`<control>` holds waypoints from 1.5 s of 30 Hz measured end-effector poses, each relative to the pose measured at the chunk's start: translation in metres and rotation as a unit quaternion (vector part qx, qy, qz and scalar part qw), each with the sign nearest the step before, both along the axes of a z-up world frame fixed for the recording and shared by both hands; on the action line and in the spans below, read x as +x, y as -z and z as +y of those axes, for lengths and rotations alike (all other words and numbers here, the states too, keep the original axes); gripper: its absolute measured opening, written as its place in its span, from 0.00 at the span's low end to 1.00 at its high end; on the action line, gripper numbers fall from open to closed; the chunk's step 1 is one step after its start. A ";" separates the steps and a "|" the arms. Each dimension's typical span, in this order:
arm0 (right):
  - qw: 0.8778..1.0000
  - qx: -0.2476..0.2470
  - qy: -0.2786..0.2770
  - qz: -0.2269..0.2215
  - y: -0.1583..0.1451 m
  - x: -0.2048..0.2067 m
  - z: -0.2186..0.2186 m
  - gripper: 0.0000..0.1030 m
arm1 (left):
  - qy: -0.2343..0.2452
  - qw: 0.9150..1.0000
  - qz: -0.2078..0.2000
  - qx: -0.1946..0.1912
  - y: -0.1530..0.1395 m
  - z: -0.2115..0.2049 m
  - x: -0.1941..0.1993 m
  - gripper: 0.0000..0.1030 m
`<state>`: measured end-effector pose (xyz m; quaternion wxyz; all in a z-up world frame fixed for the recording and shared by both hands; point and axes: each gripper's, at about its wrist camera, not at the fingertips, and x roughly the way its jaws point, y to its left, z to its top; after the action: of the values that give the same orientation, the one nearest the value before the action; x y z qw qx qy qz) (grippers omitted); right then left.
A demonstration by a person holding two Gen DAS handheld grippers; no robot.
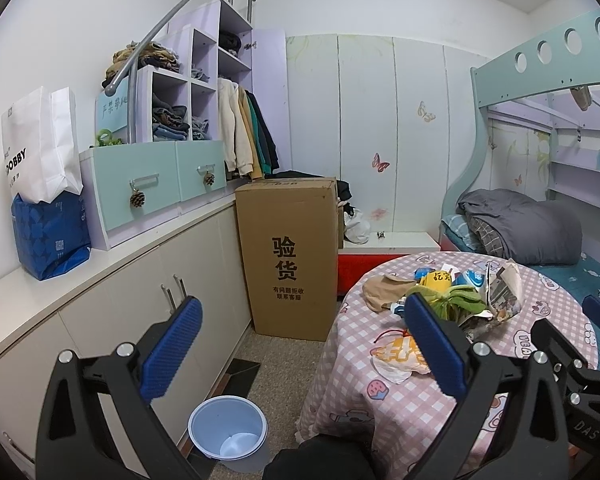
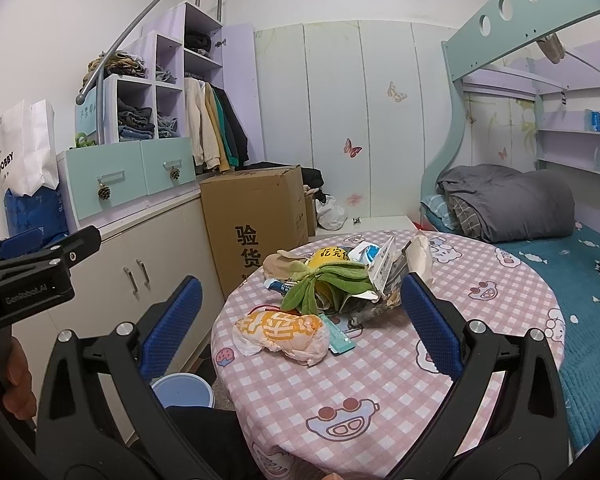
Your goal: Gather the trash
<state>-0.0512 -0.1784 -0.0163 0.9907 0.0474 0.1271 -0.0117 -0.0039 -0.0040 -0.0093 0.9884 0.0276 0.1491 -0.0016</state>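
On round table with pink checked cloth: trash heap sits mid-table toward far edge. Orange-printed plastic bag nearest near edge; green rag, crumpled newspaper, yellow wrapper, beige sock piled behind. Blue bin on floor beside table's left edge, nearly empty, only pale scrap inside. Left gripper jaws wide apart, holding nothing, above bin. Right gripper jaws wide apart, empty, facing pile. Judgement: collection barely begun; whole heap left to move.

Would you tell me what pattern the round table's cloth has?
The cloth is pink-and-white check with cartoon figures, clearest in the right wrist view.
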 end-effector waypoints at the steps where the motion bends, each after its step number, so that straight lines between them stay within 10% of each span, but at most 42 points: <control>1: 1.000 0.000 0.000 0.001 0.000 0.000 0.000 0.94 | 0.000 1.000 0.000 0.000 0.002 0.001 -0.001 0.96; 45: 0.999 0.017 -0.002 0.030 0.005 0.008 -0.005 0.94 | -0.003 1.000 0.030 0.010 0.009 0.004 0.007 0.96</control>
<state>-0.0429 -0.1836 -0.0217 0.9854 0.0640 0.1573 -0.0087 0.0033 -0.0002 -0.0185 0.9833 0.0365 0.1783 0.0020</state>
